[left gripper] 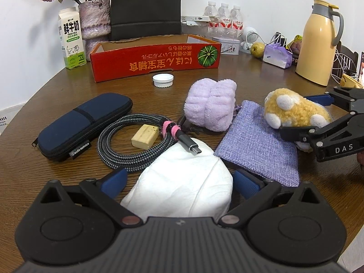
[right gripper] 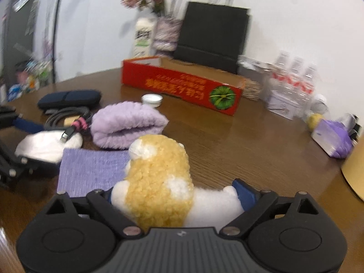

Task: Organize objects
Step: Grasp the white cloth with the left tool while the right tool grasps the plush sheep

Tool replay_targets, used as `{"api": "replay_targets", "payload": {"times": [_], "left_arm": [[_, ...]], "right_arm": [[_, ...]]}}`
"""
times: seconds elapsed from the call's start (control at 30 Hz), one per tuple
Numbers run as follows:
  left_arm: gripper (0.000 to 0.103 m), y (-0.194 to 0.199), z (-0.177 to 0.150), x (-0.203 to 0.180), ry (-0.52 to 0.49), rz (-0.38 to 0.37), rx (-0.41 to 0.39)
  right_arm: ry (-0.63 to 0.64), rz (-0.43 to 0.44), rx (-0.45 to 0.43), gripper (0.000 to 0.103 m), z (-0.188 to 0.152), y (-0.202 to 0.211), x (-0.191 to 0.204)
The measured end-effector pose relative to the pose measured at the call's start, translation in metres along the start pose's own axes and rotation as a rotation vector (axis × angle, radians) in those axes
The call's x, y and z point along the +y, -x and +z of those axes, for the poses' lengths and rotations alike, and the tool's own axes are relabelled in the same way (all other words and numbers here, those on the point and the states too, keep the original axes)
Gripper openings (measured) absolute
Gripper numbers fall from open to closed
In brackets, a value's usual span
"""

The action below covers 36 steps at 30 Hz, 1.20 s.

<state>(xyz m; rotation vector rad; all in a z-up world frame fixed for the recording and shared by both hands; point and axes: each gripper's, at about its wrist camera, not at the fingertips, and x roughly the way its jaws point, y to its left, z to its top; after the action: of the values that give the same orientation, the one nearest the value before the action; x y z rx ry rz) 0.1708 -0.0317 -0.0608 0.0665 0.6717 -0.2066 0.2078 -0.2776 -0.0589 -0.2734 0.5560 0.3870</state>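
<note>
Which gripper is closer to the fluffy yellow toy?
Right. The right gripper has the plush toy between its fingers; the left gripper sits around the white cloth bundle, across the purple pouch.

table (left gripper: pixel 250 77): wood, brown, slightly glossy
box (left gripper: pixel 145 62): red printed cardboard
toy (right gripper: pixel 159 177): curly yellow-and-white plush
towel (left gripper: pixel 210 104): fluffy lilac cloth
pouch (left gripper: pixel 257 145): coarse woven lilac fabric
cable (left gripper: pixel 127 145): braided sheath, metal plug
case (left gripper: pixel 84 125): matt navy fabric
cap (left gripper: pixel 163 80): white ribbed plastic

Plush toy (right gripper: pixel 159 177): yellow-and-white, curly pile, lying on its side, partly on lilac woven pouch (left gripper: pixel 257 145); apparently between blue pads, contact unclear.
</note>
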Motion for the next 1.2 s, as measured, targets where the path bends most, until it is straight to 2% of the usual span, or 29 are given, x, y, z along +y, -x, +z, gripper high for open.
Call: {"api": "replay_targets", "payload": {"times": [0.1,0.17,0.53,0.6,0.7,0.93,1.2], "left_arm": [[0.102,0.0,0.0,0.0,0.001,0.001,0.0],[0.102,0.0,0.0,0.0,0.0,0.0,0.0],[0.101,-0.001,-0.001,-0.003,0.006,0.023,0.0],[0.097,0.001,-0.001,-0.004,0.012,0.034,-0.008],[0.083,0.006,-0.004,-0.008,0.009,0.032,-0.033],[0.075,0.011,-0.009,-0.013,-0.007,0.015,-0.057],[0.072,0.021,-0.016,-0.014,-0.011,0.002,-0.068]], "right_arm": [[-0.08,-0.068,-0.036,0.092,-0.001,0.008,0.004],[-0.136,-0.063,-0.06,0.092,-0.001,0.013,0.006],[-0.226,-0.133,-0.075,0.092,-0.001,0.014,0.005],[-0.225,-0.134,-0.07,0.092,-0.001,0.013,0.005],[-0.219,-0.141,-0.068,0.092,-0.001,0.012,0.007],[-0.225,-0.145,-0.07,0.093,-0.001,0.013,0.007],[-0.236,-0.146,-0.071,0.093,-0.002,0.013,0.005]]}}
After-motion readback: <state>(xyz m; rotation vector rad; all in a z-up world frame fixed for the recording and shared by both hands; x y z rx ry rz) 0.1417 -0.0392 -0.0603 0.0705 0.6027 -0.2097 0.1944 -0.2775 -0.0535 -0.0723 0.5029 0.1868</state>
